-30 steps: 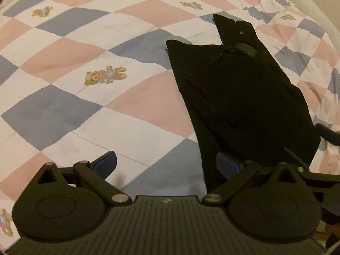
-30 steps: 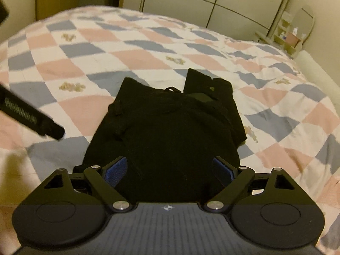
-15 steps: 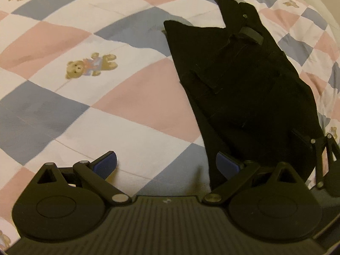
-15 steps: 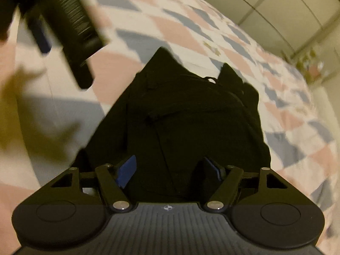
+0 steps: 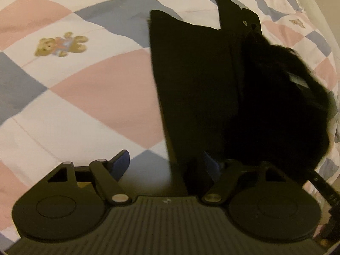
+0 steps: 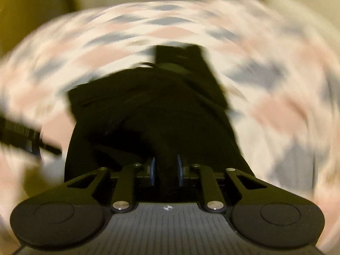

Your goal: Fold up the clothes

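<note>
A black garment [image 5: 201, 89] lies partly folded on a checked quilt [image 5: 95, 97]. My left gripper [image 5: 165, 161] is open at its near left edge; the cloth edge runs between the jaws, the right fingertip [image 5: 209, 161] against the cloth. In the right wrist view, which is blurred, my right gripper [image 6: 165, 167] is shut on a fold of the black garment [image 6: 153, 110] at its near edge. The right side of the garment [image 5: 286, 106] is lifted and bunched in the left wrist view.
The quilt [image 6: 265, 48] of pink, blue and white squares with teddy bear prints [image 5: 61, 44] covers the bed all around. Part of the left gripper [image 6: 23, 131] shows at the left of the right wrist view. A pale wall [image 6: 314, 10] stands beyond the bed.
My right gripper has closed on the near edge of the garment and is moving fast, lifting its right side. My left gripper moved closer to the left edge, jaws narrowing a little.
</note>
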Demonstrator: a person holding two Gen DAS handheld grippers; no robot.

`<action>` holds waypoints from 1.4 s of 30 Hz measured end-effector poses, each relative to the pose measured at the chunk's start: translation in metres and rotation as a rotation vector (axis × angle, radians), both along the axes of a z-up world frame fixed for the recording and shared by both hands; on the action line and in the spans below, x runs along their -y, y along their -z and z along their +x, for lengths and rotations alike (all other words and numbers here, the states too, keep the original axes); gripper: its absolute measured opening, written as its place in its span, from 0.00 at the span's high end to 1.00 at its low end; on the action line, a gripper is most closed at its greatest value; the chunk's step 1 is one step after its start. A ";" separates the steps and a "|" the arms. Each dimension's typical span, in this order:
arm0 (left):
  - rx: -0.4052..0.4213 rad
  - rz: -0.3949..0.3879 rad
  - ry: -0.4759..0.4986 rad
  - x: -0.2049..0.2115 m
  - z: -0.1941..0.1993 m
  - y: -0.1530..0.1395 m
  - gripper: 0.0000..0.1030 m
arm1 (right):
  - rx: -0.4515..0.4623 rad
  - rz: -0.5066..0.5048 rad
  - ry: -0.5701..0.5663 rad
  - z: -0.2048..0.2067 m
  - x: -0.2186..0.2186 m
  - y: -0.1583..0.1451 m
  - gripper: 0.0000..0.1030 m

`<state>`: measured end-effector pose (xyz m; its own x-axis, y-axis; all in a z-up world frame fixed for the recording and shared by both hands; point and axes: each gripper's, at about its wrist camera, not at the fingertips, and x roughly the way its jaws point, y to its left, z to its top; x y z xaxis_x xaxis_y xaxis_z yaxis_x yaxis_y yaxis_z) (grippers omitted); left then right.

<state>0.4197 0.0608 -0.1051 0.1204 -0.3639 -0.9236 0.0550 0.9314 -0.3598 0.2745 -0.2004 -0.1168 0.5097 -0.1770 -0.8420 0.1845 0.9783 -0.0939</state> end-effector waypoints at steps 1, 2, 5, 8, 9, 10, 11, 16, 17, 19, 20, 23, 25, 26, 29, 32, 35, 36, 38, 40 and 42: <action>-0.003 0.001 -0.002 0.005 0.001 0.003 0.31 | 0.000 0.065 0.078 -0.002 0.019 -0.002 0.85; -0.008 0.006 -0.007 0.008 0.001 0.005 0.31 | 0.000 0.129 0.156 -0.005 0.039 -0.005 0.85; -0.018 0.013 -0.020 0.017 0.002 0.011 0.28 | 0.000 0.323 0.391 -0.012 0.097 -0.012 0.85; -0.014 0.006 -0.030 0.022 0.002 0.012 0.25 | 0.001 0.517 0.625 -0.019 0.155 -0.019 0.84; -0.015 0.001 -0.037 0.022 0.005 0.013 0.25 | 0.008 0.519 0.592 -0.018 0.154 -0.024 0.82; -0.016 -0.003 -0.044 0.022 0.007 0.015 0.25 | 0.018 0.508 0.536 -0.016 0.148 -0.030 0.80; -0.016 -0.008 -0.051 0.022 0.009 0.016 0.25 | 0.027 0.497 0.480 -0.013 0.143 -0.035 0.80; 0.004 0.010 -0.049 0.031 0.016 0.019 0.44 | 0.072 0.439 0.200 -0.002 0.116 -0.061 0.45; 0.004 0.008 -0.052 0.031 0.015 0.018 0.45 | 0.081 0.427 0.145 0.000 0.110 -0.067 0.41; -0.002 -0.008 -0.074 0.025 0.013 0.016 0.46 | 0.098 0.402 0.033 0.005 0.100 -0.077 0.26; -0.006 -0.016 -0.085 0.022 0.013 0.015 0.46 | 0.107 0.389 -0.022 0.007 0.094 -0.083 0.26; -0.007 -0.027 -0.108 0.018 0.013 0.012 0.47 | 0.115 0.267 -0.204 0.032 0.051 -0.090 0.14; -0.003 -0.027 -0.104 0.021 0.014 0.013 0.46 | 0.132 0.197 -0.238 0.042 0.035 -0.087 0.06; -0.004 -0.025 -0.104 0.023 0.016 0.015 0.46 | 0.133 0.206 -0.204 0.046 0.041 -0.085 0.06; -0.009 -0.036 -0.121 0.023 0.023 0.022 0.44 | 0.135 0.231 -0.102 0.056 0.059 -0.077 0.27; -0.015 -0.068 -0.173 0.021 0.034 0.031 0.39 | 0.137 0.256 0.000 0.067 0.077 -0.070 0.56; -0.012 -0.065 -0.202 0.025 0.046 0.039 0.38 | 0.139 0.281 0.103 0.077 0.094 -0.062 0.79; -0.011 -0.064 -0.211 0.026 0.049 0.042 0.45 | 0.140 0.323 0.162 0.073 0.109 -0.058 0.82; -0.004 -0.059 -0.207 0.031 0.055 0.042 0.78 | 0.142 0.422 0.290 0.062 0.144 -0.050 0.84; 0.015 -0.076 -0.197 0.032 0.052 0.034 0.96 | 0.144 0.519 0.418 0.050 0.178 -0.043 0.86; 0.046 -0.122 -0.207 0.027 0.044 0.023 0.96 | 0.145 0.617 0.547 0.039 0.212 -0.035 0.87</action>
